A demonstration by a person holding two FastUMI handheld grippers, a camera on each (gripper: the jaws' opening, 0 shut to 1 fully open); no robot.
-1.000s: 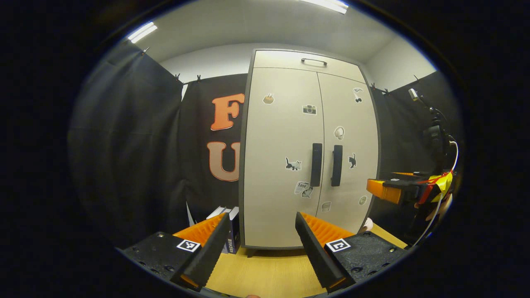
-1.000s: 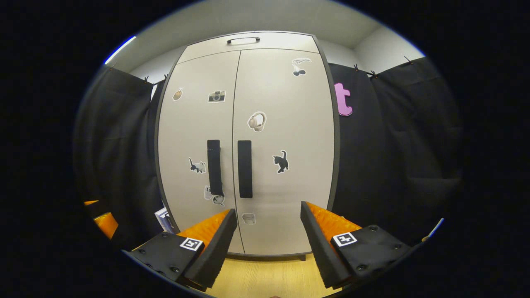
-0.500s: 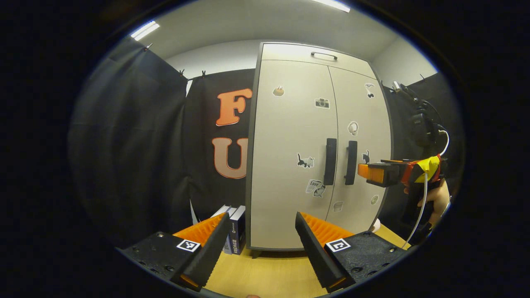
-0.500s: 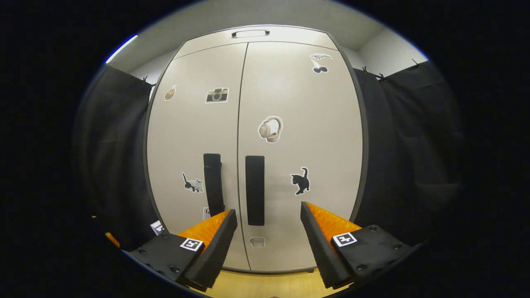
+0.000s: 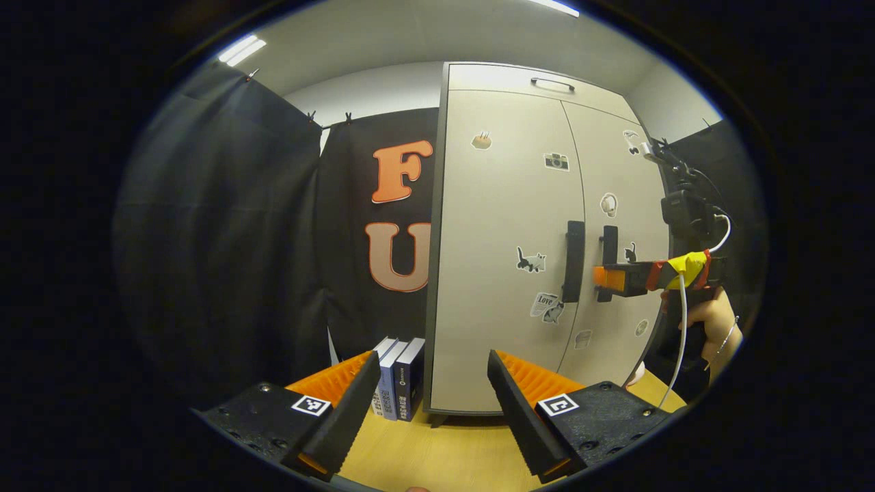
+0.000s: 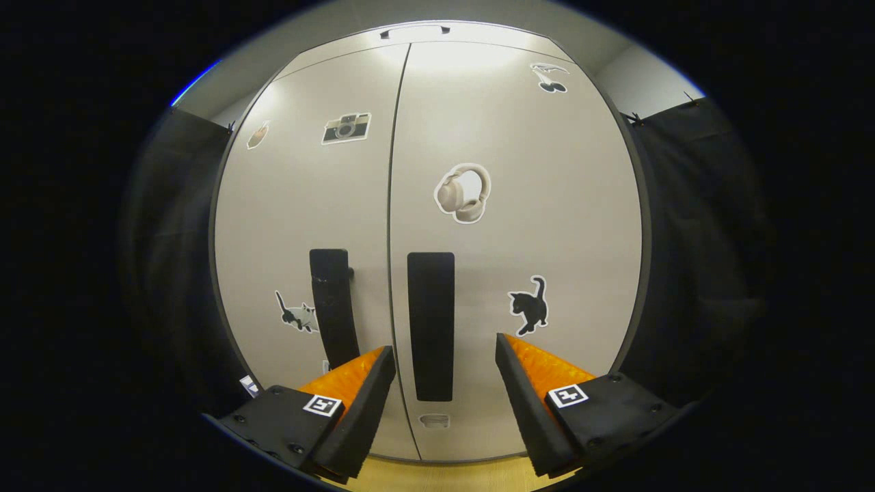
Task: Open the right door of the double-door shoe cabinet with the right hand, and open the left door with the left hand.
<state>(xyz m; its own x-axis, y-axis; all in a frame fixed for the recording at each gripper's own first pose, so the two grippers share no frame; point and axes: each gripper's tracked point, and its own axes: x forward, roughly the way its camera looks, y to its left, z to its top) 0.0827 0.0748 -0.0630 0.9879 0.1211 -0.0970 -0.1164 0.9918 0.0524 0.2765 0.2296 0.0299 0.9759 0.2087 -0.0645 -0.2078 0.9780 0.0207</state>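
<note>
Holding the right gripper (image 6: 444, 389) level and square to the shoe cabinet (image 6: 560, 225), you have it close in front of the right door (image 6: 519, 239). Its jaws stand wide apart and grip nothing. In the right gripper view the right handle (image 6: 431, 324), a dark vertical bar, sits between the two fingers, its lower end level with the fingertips (image 6: 383, 365); whether either finger touches it cannot be told.

In the left gripper view the same tool (image 5: 601, 279) points sideways at the handle pair, its tip overlapping the right handle (image 5: 608, 254). Your hand (image 5: 711, 321) wraps the grip below it, and a white cable (image 5: 680, 342) hangs down past the wrist.

The left gripper (image 5: 434, 383) sits well back from the cabinet, low over the wooden floor (image 5: 444, 458), aimed at the cabinet's lower left corner. Its jaws are also wide apart and empty, touching nothing.

Both doors are closed, the seam between them a thin straight line. The left door (image 5: 506, 225) carries its own handle (image 5: 573, 260) just beside the seam. Stickers dot both doors. A few books (image 5: 400, 379) stand upright on the floor against the cabinet's left side.
</note>
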